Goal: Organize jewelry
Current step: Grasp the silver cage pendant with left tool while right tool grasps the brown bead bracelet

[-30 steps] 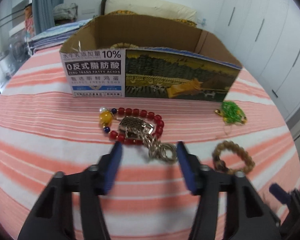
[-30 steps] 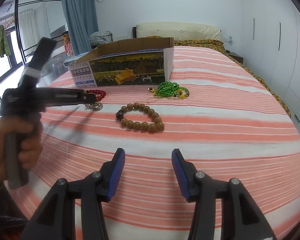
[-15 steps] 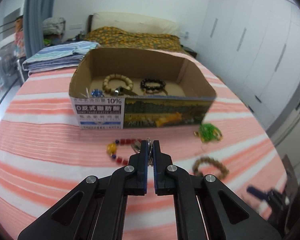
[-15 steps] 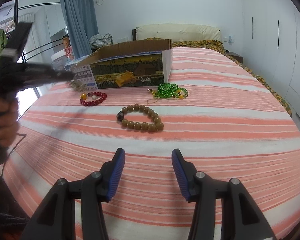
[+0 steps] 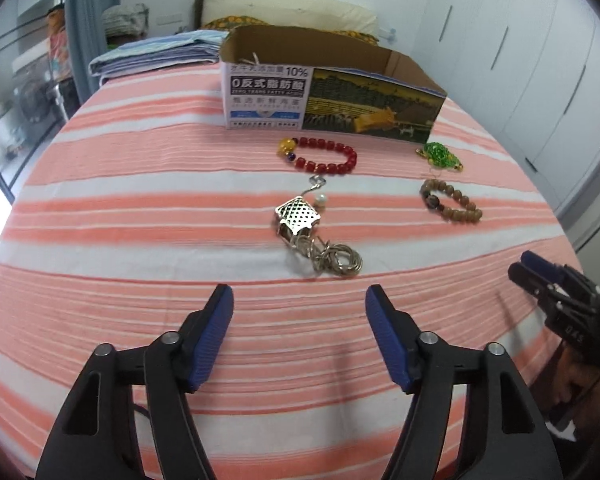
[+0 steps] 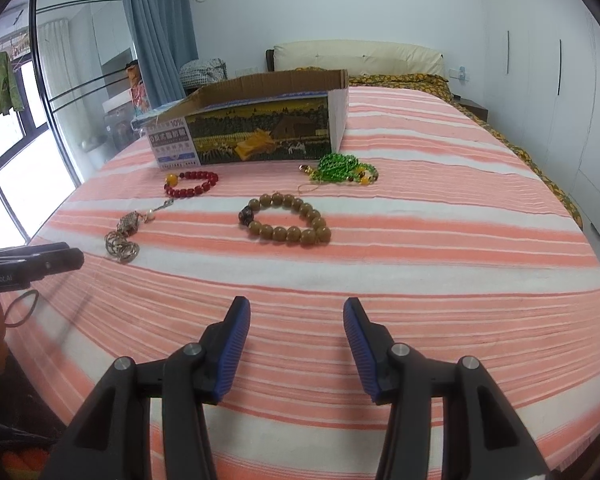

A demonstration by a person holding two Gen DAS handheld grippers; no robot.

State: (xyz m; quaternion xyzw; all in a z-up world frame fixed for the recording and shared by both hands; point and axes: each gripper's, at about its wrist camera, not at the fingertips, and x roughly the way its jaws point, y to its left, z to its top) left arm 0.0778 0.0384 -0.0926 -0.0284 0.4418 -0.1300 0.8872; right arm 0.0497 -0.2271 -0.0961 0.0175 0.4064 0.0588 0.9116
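A metal pendant on a chain (image 5: 312, 236) lies on the striped bedspread, just ahead of my open, empty left gripper (image 5: 298, 306); it also shows in the right wrist view (image 6: 125, 234). A red bead bracelet (image 5: 320, 154) (image 6: 191, 184), a brown wooden bead bracelet (image 5: 450, 200) (image 6: 286, 220) and green beads (image 5: 440, 155) (image 6: 340, 166) lie in front of the open cardboard box (image 5: 328, 96) (image 6: 256, 124). My right gripper (image 6: 296, 316) is open and empty, well short of the brown bracelet. The box's inside is hidden.
The striped bedspread (image 6: 420, 260) runs to its front edge below both grippers. Folded cloth (image 5: 156, 56) lies left of the box. Pillows (image 6: 360, 58) sit at the headboard. Wardrobe doors (image 5: 540, 60) stand on the right, a window (image 6: 16, 128) on the left.
My left gripper shut on the pendant and lifted it, then let it go: it now lies nearer me, apart from the red bracelet. The gripper is open and drawn back. The right gripper stayed still.
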